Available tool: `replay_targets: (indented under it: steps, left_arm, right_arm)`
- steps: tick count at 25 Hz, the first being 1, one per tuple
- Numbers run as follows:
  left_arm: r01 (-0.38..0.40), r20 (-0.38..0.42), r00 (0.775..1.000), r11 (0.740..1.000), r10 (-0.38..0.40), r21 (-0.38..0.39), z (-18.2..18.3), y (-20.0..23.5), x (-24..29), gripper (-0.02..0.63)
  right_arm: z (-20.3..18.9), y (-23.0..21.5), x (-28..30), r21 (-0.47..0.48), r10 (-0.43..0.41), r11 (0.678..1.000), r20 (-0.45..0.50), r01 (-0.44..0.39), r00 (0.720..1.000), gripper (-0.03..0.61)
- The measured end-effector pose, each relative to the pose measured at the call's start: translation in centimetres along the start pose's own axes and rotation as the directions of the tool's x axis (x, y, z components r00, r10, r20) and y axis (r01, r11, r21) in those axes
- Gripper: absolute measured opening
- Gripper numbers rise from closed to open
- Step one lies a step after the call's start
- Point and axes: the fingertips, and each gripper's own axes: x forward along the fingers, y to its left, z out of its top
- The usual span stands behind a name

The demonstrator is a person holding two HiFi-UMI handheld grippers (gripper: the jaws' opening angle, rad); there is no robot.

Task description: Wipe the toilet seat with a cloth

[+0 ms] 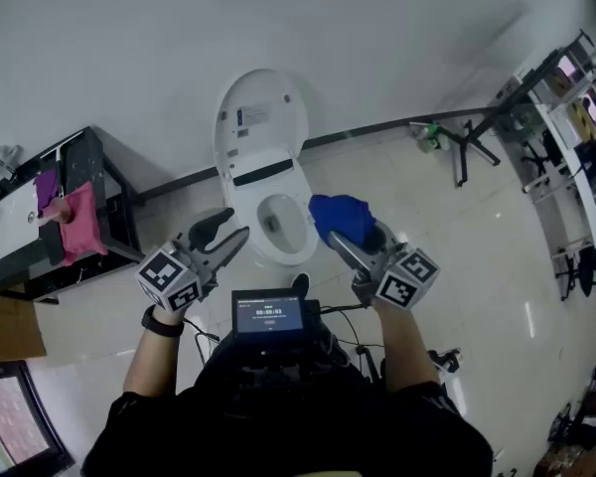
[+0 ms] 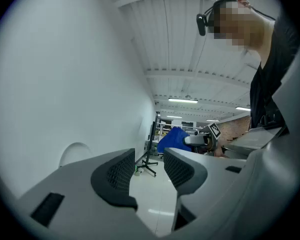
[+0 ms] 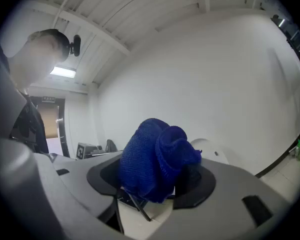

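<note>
A white toilet (image 1: 268, 182) stands against the wall with its lid (image 1: 261, 113) raised and the seat (image 1: 300, 233) down around the bowl. My right gripper (image 1: 346, 232) is shut on a bunched blue cloth (image 1: 340, 215) (image 3: 157, 156), held in the air just right of the seat. My left gripper (image 1: 223, 233) (image 2: 146, 171) is open and empty, hovering at the seat's left side. In the left gripper view the blue cloth (image 2: 173, 138) and the right gripper show across the room.
A black rack (image 1: 84, 207) with a pink cloth (image 1: 80, 224) stands left of the toilet. A black stand (image 1: 469, 137) and shelving (image 1: 566, 97) are at the right. A small screen (image 1: 269, 316) sits on the person's chest. White tiled floor surrounds the toilet.
</note>
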Motion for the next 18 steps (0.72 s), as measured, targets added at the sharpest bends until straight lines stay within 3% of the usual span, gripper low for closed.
replay_targets:
  steps: [6, 14, 18]
  left_arm:
    - [-0.007, -0.042, 0.999, 1.000, 0.005, -0.030, -2.0, 1.6, 2.7, 0.183]
    - [-0.009, -0.127, 0.992, 0.998, 0.001, -0.059, -5.3, 5.1, 10.6, 0.201]
    - [-0.014, -0.184, 0.983, 0.996, -0.002, -0.086, -8.2, 7.7, 14.8, 0.209]
  right_arm:
    - [-2.2, -4.6, 0.9, -0.014, -0.035, 0.999, -0.057, 0.034, 0.998, 0.276]
    - [-4.4, -15.5, 3.9, -0.036, -0.017, 0.999, -0.208, 0.010, 0.978, 0.275]
    - [-7.4, -22.0, 6.7, -0.003, -0.005, 1.000, -0.272, 0.004, 0.962, 0.275]
